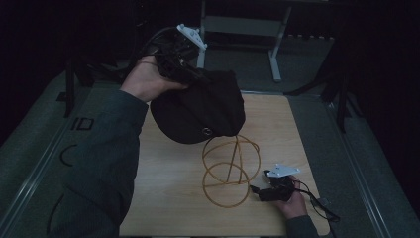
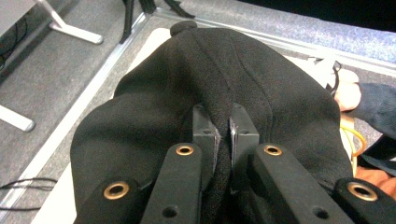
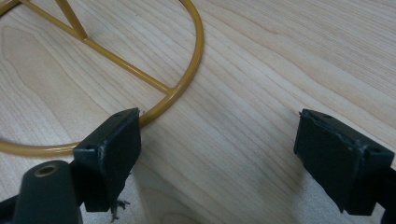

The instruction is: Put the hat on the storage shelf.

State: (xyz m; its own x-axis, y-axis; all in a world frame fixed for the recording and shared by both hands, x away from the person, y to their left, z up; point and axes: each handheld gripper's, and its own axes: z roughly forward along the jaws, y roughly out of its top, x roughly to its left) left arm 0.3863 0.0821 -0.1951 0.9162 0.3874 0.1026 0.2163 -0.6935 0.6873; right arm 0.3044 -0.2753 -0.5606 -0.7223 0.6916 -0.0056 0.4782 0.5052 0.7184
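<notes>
So there's a light wooden tabletop (image 1: pixel 163 198), and above its far left part hangs a black soft fabric cap (image 1: pixel 200 111), lifted clear of the wood. The left gripper (image 2: pixel 223 128) has its jaws clenched on a fold of that cap. Below it, a yellow wire stand of rings and thin rods (image 1: pixel 229 171) sits on the tabletop. The right gripper (image 3: pixel 219 154) rests low just beside the stand's bottom ring, jaws released wide with nothing between them.
</notes>
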